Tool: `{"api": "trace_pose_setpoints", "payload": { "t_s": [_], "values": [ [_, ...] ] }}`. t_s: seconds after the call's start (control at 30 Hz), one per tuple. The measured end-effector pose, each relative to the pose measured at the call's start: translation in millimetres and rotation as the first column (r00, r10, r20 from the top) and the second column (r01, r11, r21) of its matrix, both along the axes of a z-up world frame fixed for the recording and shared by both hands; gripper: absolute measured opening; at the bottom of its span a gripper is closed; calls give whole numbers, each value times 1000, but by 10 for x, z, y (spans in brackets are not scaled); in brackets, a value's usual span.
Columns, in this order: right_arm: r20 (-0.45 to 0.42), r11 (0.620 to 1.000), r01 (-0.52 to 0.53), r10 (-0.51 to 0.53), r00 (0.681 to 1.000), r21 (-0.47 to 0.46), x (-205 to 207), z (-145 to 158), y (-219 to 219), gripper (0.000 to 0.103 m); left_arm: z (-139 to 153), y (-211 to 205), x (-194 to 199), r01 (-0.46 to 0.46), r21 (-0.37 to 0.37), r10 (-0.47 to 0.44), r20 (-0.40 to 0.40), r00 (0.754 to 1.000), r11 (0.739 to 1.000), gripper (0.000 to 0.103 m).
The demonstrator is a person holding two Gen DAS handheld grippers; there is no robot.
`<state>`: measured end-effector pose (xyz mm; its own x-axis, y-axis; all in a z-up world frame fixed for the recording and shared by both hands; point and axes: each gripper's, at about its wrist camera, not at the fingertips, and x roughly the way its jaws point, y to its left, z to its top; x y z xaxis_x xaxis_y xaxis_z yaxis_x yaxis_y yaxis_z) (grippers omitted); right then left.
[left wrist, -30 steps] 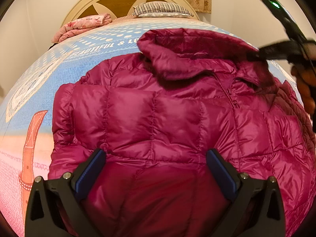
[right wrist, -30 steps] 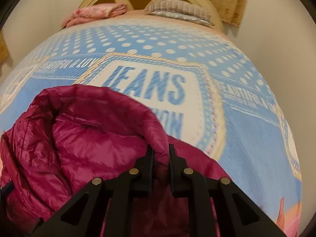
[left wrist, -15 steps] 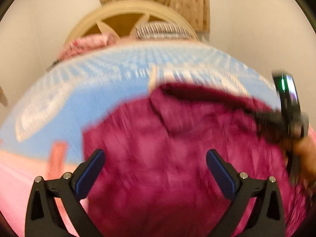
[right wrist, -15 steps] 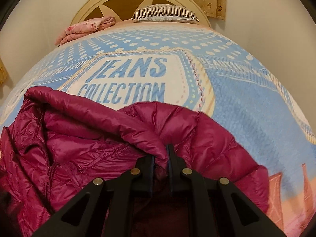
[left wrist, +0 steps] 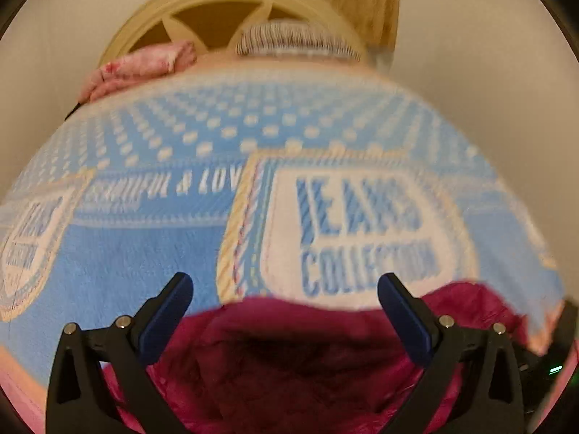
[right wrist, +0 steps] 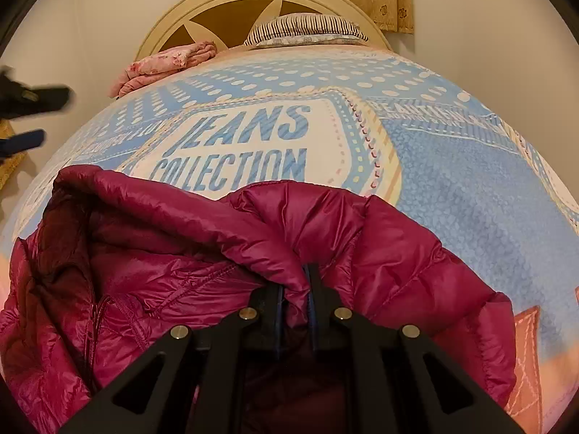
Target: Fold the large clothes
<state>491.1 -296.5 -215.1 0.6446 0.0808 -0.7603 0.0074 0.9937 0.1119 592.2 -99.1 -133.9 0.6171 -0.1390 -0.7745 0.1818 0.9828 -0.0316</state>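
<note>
Bed [right wrist: 452,188] wearing a blue "JEANS COLLECTION" blanket, magenta puffer jacket [right wrist: 380,253] lying at its near edge, folded pink cloth [right wrist: 166,65] and striped pillow [right wrist: 307,29] sitting by the headboard [right wrist: 231,7].

Both wrist cameras are looking low along the bedspread [right wrist: 470,195] toward the headboard [left wrist: 224,3], sharing the near magenta jacket [right wrist: 181,271].

Open blue printed bedspread [right wrist: 452,181] fills the upper frame — the puffy magenta quilted jacket [right wrist: 181,253] blocks the lower half, folded pink blanket [right wrist: 166,63] and striped pillow [right wrist: 307,29] top centre.
</note>
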Motion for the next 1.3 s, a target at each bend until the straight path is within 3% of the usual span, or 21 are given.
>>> {"api": "trace_pose_setpoints", "payload": {
  "t_s": [0.1, 0.23, 0.47, 0.53, 0.6, 0.67, 0.93, 1.03, 1.13, 1.17, 1.2, 1.3],
  "values": [
    [2, 1000, 0, 0, 1000, 27, -1, -8, -41, 11, -310, 76, -29, -28, 23, 30, -80, 996, 999, 103],
    [5, 999, 0, 0, 1000, 48, -5, -10, -61, 11, -647, 195, -172, -51, -3, 50, -145, 988, 999, 103],
    [4, 999, 1, -1, 1000, 42, -11, 14, -54, 12, -812, 186, -345, -52, 9, 52, -80, 995, 999, 103],
    [10, 999, 17, -18, 1000, 41, -57, 76, -73, 19, -810, 189, -344, -55, 11, 55, -65, 996, 998, 103],
    [44, 998, 48, -50, 998, 39, -163, 205, -104, 36, -814, 193, -329, -55, 6, 55, -60, 997, 998, 103],
    [115, 992, 76, -88, 990, 101, -325, 417, -133, 47, -814, 196, -330, -57, 5, 58, -56, 997, 998, 103],
    [186, 985, 52, -83, 979, 164, -264, 856, 239, 48, -820, 185, -324, -60, 13, 61, -49, 997, 998, 103],
    [251, 980, 73, -119, 961, 183, -363, 1015, 266, 48, -818, 196, -329, -61, 3, 61, -47, 997, 998, 103],
    [211, 993, -23, -2, 977, 114, -173, 934, 429, 48, -818, 202, -331, -60, 0, 60, -45, 997, 998, 103],
    [182, 996, -37, 22, 983, 83, -95, 851, 476, 45, -820, 202, -330, -60, 1, 60, -46, 997, 998, 103],
    [136, 998, -48, 41, 990, 44, 9, 736, 514, 36, -820, 202, -328, -60, 0, 60, -46, 997, 998, 103],
    [26, 999, -26, 25, 999, 33, 187, 387, 415, 31, -816, 198, -327, -61, -1, 61, -44, 997, 998, 103]
  ]
}}
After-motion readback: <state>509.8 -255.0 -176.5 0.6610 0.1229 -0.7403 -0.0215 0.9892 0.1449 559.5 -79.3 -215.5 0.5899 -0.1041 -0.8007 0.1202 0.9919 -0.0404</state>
